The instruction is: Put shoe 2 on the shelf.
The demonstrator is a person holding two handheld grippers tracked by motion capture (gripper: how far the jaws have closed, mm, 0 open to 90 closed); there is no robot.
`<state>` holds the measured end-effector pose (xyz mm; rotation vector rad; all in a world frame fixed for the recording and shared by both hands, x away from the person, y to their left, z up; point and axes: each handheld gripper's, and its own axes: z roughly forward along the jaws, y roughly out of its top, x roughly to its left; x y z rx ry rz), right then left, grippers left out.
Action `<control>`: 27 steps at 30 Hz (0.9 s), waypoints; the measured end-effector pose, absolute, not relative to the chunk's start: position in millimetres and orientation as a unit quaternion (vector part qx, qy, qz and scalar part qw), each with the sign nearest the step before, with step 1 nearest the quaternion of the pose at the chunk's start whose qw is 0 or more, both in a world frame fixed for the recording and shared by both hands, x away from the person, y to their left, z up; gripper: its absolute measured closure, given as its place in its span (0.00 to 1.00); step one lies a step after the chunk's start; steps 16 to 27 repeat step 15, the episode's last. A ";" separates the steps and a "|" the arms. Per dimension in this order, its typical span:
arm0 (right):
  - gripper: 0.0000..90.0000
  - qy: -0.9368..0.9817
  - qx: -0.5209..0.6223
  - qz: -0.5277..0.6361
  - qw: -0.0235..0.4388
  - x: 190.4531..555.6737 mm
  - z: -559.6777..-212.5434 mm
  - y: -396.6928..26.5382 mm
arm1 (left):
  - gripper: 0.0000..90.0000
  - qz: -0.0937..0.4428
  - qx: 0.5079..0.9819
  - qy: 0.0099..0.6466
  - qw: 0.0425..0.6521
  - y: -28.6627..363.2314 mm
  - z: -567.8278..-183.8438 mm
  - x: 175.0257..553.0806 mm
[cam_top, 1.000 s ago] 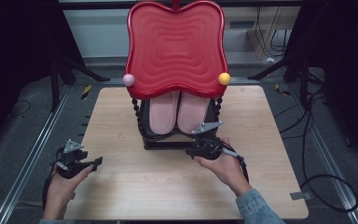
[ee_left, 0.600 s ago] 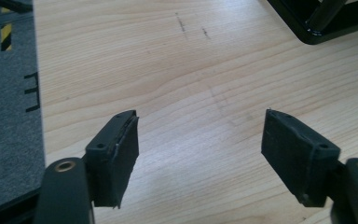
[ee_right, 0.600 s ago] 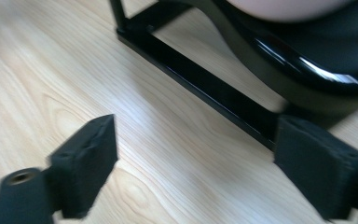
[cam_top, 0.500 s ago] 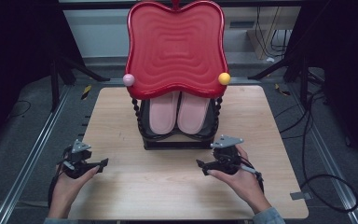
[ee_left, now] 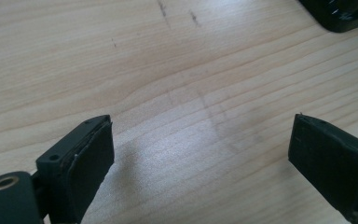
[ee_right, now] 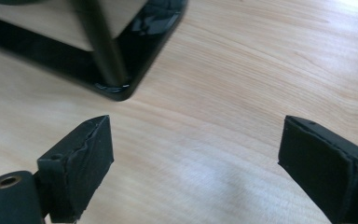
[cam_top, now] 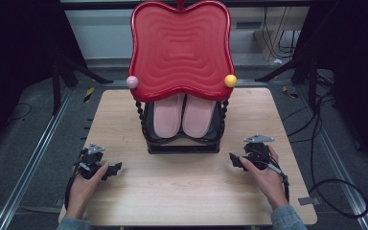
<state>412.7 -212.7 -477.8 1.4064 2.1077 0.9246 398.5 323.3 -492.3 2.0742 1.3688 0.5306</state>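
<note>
Pink slippers [cam_top: 184,116], a pair, lie in a black beaded-post rack [cam_top: 182,139] between the two grippers and ahead of them, their toes hidden under a glossy red wavy tray [cam_top: 181,48]. Left gripper [cam_top: 112,168] rests jaws spread over bare light wooden table [cam_top: 172,191]. Right gripper [cam_top: 234,160] likewise gapes, rack corner just ahead.

I see a pair of pink slippers [cam_top: 184,115] lying side by side, soles up, on the black stand's [cam_top: 182,143] lower shelf at bench centre, under a glossy red wavy tray [cam_top: 181,48] toward twelve o'clock.
</note>
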 end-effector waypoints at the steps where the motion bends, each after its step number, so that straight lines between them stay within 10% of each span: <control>1: 0.12 0.763 0.511 0.327 0.222 415.2 -483.0 -214.7 | 0.07 0.203 0.780 0.515 0.291 323.1 -493.1 399.3; 27: 0.03 0.736 0.549 0.319 0.237 420.4 -514.1 -224.9 | 0.04 0.230 0.764 0.513 0.317 327.2 -509.1 397.3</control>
